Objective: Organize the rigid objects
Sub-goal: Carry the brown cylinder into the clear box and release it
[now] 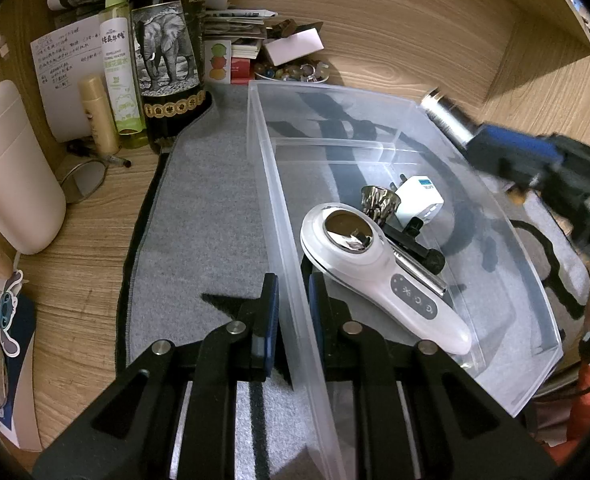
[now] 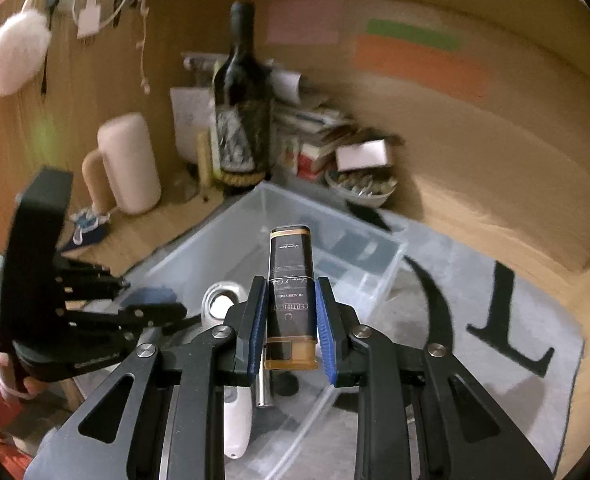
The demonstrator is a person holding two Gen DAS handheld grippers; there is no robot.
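Note:
A clear plastic bin [image 1: 263, 168] stands on a grey mat. Inside it lie a white handheld device with a chrome head [image 1: 379, 268], a white charger plug [image 1: 419, 198], a crumpled foil cup [image 1: 379, 202] and a black tool [image 1: 423, 250]. My left gripper [image 1: 293, 284] is shut on the bin's near left wall, one pad on each side. In the right wrist view my right gripper [image 2: 290, 286] is shut on a small dark labelled bottle [image 2: 291, 264], held above the bin [image 2: 215, 232]. In the left wrist view the bottle's silvery end [image 1: 449, 116] sticks out over the bin's far right rim.
Against the wooden back wall stand a wine bottle with an elephant label [image 1: 167, 52], a green spray bottle [image 1: 119, 60], a cream tube [image 1: 99, 114], a pale mug [image 1: 11, 172], stacked papers and a bowl of trinkets [image 1: 291, 72]. Glasses [image 1: 83, 176] lie left of the mat [image 1: 199, 220].

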